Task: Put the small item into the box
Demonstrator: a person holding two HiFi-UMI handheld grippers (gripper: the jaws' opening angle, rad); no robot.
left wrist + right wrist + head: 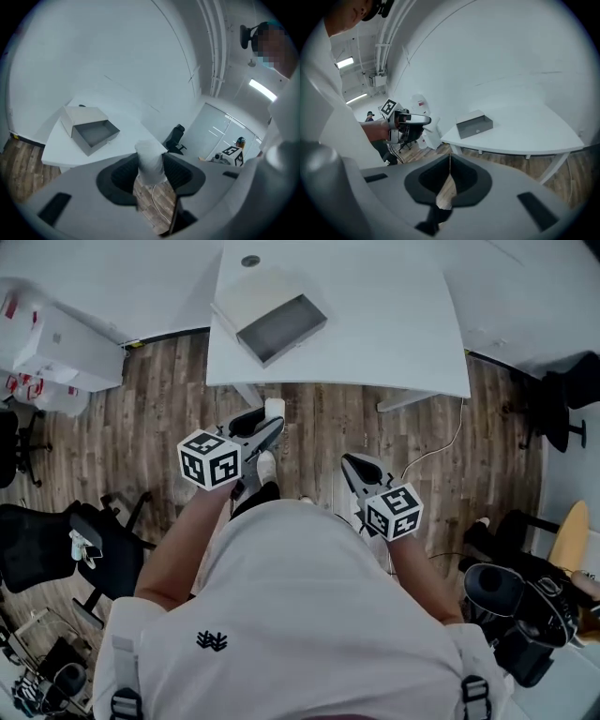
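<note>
An open grey box [281, 329] with its white lid folded back lies on the white table [394, 343], also seen as the box [93, 133] and the box [474, 125] in the two gripper views. My left gripper [269, 420] is held over the wooden floor, short of the table's near edge. It is shut on a small white item [150, 161], which stands upright between the dark pads. My right gripper [351, 465] hangs lower and to the right, also off the table. Its jaws meet in a thin line [449, 161] with nothing between them.
Wooden floor lies between me and the table. Black office chairs [42, 545] stand at the left, white storage bins [52, 357] at the far left. A cable [441, 451] trails on the floor by the table leg. Dark bags and gear [520, 610] sit at the right.
</note>
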